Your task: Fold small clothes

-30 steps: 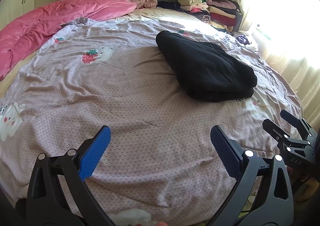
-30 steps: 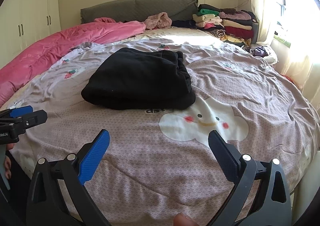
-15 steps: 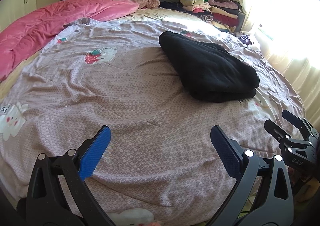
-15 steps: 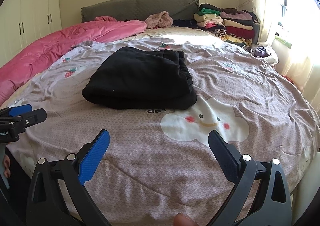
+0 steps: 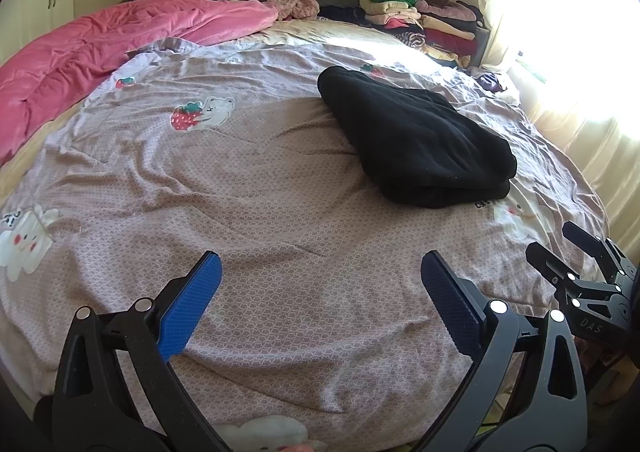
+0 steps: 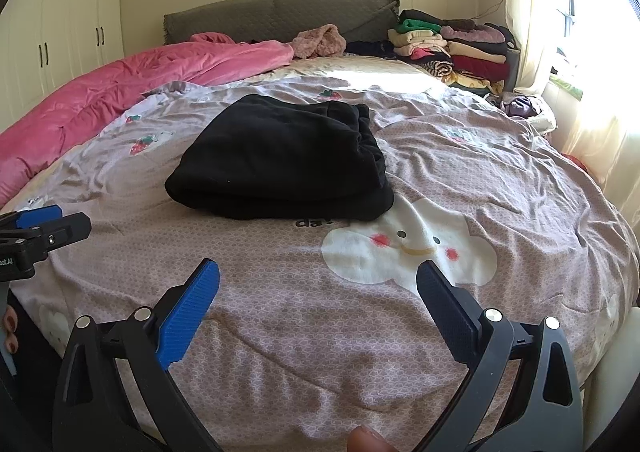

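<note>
A black garment (image 5: pixel 416 139) lies folded in a thick rectangle on the mauve patterned bedspread (image 5: pixel 248 187); in the right wrist view the garment (image 6: pixel 280 159) is straight ahead, near the middle of the bed. My left gripper (image 5: pixel 320 292) is open and empty over the near edge of the bed, left of the garment. My right gripper (image 6: pixel 318 294) is open and empty over the near edge, in front of the garment. Each gripper shows at the edge of the other's view: the right one (image 5: pixel 568 256), the left one (image 6: pixel 48 219).
A pink duvet (image 6: pixel 120 91) lies bunched along the bed's left side. A stack of folded clothes (image 6: pixel 452 47) stands at the far right by the grey headboard (image 6: pixel 280 15). A curtain and bright window (image 5: pixel 560 31) are on the right. White wardrobes (image 6: pixel 60 11) stand at the left.
Both grippers stay open and nearly still at the bed's near edge; the views shift only slightly. The black garment has not moved.
</note>
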Demonstrator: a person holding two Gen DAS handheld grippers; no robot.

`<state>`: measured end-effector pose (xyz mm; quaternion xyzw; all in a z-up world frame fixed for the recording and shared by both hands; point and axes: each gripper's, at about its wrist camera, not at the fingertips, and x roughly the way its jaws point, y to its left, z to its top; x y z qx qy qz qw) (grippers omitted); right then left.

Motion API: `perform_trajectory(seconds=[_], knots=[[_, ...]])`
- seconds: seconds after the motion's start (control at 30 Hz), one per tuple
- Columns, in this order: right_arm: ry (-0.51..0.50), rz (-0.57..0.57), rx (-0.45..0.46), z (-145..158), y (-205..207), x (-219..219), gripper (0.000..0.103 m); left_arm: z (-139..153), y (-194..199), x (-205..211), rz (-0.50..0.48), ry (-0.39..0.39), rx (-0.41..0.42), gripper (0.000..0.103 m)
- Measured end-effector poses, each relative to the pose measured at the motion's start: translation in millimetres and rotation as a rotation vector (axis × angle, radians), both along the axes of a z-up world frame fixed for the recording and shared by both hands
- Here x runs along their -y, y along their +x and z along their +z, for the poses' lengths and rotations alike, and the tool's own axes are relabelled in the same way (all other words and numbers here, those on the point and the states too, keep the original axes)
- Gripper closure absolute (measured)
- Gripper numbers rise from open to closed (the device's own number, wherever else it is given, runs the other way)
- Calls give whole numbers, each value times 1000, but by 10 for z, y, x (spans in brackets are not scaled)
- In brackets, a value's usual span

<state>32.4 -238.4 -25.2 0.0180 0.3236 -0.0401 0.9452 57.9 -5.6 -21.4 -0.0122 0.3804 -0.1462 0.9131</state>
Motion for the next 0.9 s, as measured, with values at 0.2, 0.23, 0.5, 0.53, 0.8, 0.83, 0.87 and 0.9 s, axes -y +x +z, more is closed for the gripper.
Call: perform_trajectory(seconds=[0.2,0.23,0.5,0.53,0.8,0.83,0.87,0.9], knots=[[1,-1,0,-3,-3,3,5,0,-2,2,0,1,-1,9],[1,0,-2,-4,-2,4,5,-1,-7,13,0,1,0,9],[4,-2,-2,-6,-6,10,5,12,-14,5,1,-1,2,9],[5,-2,-4,-6,-11,11,5,13,-14,3,0,-1,2,9],[11,-2,-7,-4,-16,7,5,14,-15,7,1,1,2,9],[11,-2,-8,-4,-16,8,5,16,-14,2,1,0,2,9],[11,-2,-9,-4,-15,8,5,15,-16,8,1,2,3,9],[11,-2,-9,-3,-17,8,5,18,-12,-4,2,2,2,9]])
